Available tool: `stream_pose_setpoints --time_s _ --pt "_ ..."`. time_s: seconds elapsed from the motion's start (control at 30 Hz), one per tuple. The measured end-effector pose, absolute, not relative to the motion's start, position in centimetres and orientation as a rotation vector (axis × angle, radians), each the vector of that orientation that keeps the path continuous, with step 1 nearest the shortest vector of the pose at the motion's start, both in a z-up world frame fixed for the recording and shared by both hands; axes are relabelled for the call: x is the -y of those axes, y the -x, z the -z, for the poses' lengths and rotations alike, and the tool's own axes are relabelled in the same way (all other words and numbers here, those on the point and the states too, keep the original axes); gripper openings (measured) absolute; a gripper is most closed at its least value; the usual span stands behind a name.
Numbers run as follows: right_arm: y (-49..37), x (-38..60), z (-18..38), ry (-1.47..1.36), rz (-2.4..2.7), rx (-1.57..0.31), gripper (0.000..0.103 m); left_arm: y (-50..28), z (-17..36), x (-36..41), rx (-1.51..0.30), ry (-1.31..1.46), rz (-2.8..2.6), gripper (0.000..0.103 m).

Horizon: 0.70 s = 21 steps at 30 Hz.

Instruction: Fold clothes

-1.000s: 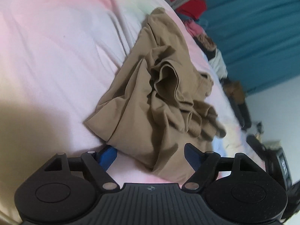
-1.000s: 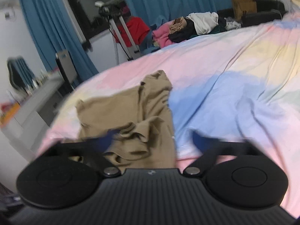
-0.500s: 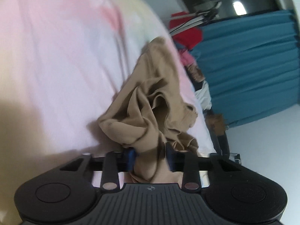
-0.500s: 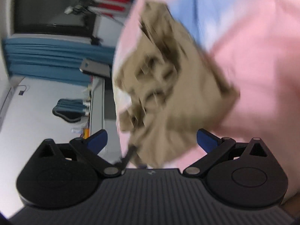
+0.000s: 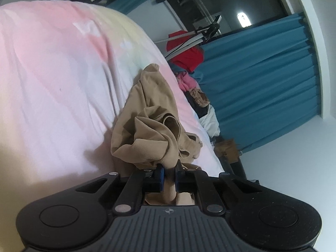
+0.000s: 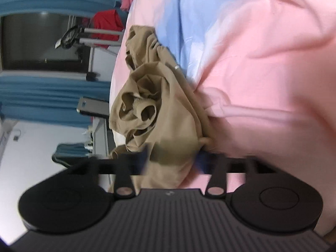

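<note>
Tan garment (image 5: 155,130) bunched on pastel bedsheet (image 5: 52,88), teal curtains (image 5: 262,79) beyond.

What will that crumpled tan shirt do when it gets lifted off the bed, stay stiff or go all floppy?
Probably floppy: the tan shirt lies in soft, drooping folds on the bedsheet. It likely hangs and sags between the two grip points, since the left gripper pinches only a thin bunch. It looks light, and the right gripper, jaws just closing, squashes it easily.

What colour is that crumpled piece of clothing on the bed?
Plain tan, with no pattern: the garment shows best in the left wrist view.
</note>
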State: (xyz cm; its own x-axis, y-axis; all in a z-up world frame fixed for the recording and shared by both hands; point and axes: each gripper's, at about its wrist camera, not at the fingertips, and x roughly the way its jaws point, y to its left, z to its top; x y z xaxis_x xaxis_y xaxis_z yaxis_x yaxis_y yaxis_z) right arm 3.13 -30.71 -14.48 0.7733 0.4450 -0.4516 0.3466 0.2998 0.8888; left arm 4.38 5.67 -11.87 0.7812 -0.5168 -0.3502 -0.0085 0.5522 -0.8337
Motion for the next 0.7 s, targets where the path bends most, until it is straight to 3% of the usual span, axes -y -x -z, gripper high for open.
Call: stream_pose_setpoints --time_s 0.07,0.17,0.43,0.7 --pt "-3.4 30.4 14.1 -1.265 -0.085 -0.729 0.012 -3.9 11.4 -5.9 -0.6 0.948 0.339 0.008" --pt "-2.7 31.5 12.4 -1.221 -0.129 -0.65 0.009 -2.8 9.7 -6.0 -0.558 0.926 0.376 0.008" --pt "1.8 31.9 5.1 -1.113 -0.233 -0.489 0.009 3.5 2.2 -5.5 -0.428 0.866 0.474 0.008" --pt "8.1 32.8 3.0 -1.106 -0.236 -0.512 0.009 11.4 1.4 -4.6 -0.539 0.87 0.378 0.008"
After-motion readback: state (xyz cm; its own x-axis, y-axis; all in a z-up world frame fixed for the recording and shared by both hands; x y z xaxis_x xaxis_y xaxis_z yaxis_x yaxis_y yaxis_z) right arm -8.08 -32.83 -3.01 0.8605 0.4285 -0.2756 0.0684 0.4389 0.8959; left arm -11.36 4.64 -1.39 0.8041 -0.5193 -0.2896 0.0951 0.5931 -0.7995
